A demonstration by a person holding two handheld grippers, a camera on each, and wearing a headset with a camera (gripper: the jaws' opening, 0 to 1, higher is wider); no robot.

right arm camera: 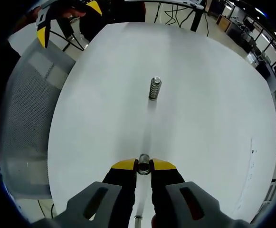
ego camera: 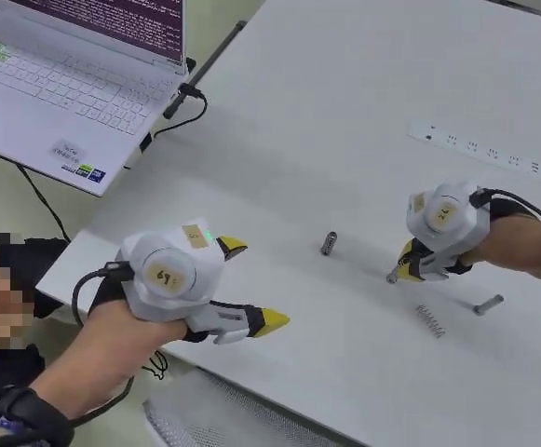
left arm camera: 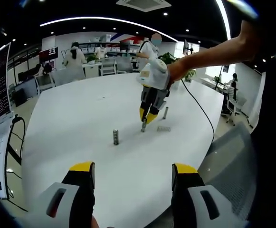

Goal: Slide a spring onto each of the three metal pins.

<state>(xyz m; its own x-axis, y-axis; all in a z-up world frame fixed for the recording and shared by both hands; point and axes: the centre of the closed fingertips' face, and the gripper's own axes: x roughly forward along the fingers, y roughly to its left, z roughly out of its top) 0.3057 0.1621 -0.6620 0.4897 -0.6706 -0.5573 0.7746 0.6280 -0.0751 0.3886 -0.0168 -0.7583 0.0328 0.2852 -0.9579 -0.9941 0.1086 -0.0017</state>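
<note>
Right gripper [right arm camera: 144, 165]: jaws pinched onto the held spring [left arm camera: 144, 126], low against the bench [ego camera: 344, 112] at centre right of the head view. Likely steadying it for seating. Cannot tell whether a pin sits inside the coil.
Left gripper [ego camera: 251, 284]: jaws wide apart and holding nothing, parked lower left, clear of the work.
Finished pin [ego camera: 329, 244]: upright mid-frame, grey coil round it.
Loose spring [ego camera: 429, 320]: lying flat below the right gripper.
Bare pin [ego camera: 488, 304]: just right of the loose spring, shiny, no coil on it.

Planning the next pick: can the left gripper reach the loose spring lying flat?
Probably yes: the left gripper is open and empty, with bare table up to the loose spring, though the right gripper sits close beside it.
</note>
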